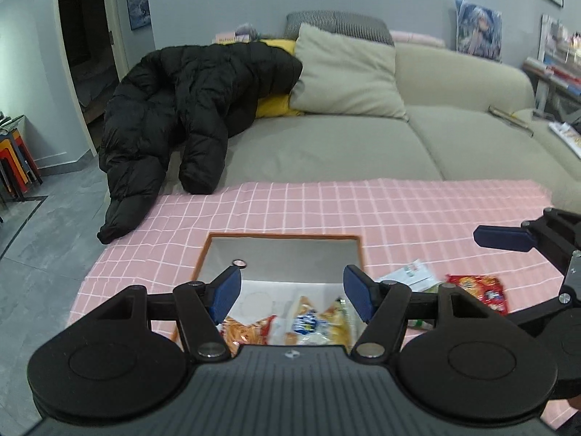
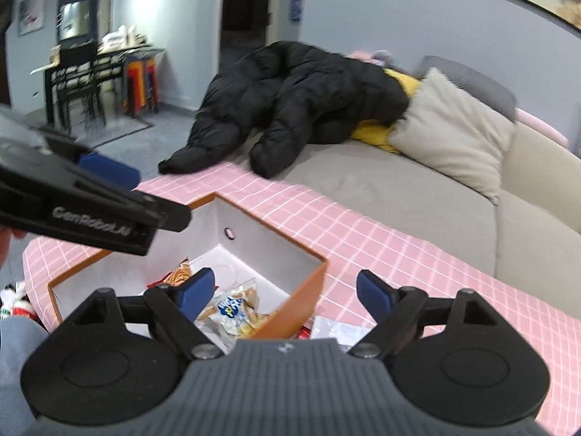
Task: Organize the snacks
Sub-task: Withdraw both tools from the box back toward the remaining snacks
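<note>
Left wrist view is showing the left gripper [image 1: 292,292] hanging spread and empty over the orange-rimmed storage box [image 1: 283,235], which is sitting on the pink checked tablecloth [image 1: 326,207]. Inside the box a clear pack of biscuits with a blue label [image 1: 312,321] and an orange-red snack bag [image 1: 247,330] are already lying on the white floor. Outside it, to the right, a red snack packet [image 1: 479,290] and a white-green wrapper [image 1: 408,272] are waiting on the cloth, so sorting looks only partly done. Right wrist view is showing the right gripper [image 2: 285,290] also spread wide with nothing between its fingers, hovering across the near corner of the box, one finger over the interior and the other over the cloth. Both tools are crowding the same opening, so a careless reach is risking a knock between them, or a finger catching the thin box wall and sliding the box. Flat, slippery packets could also slip out of a shallow pinch, and the loose cloth could bunch beneath a scraping fingertip.
</note>
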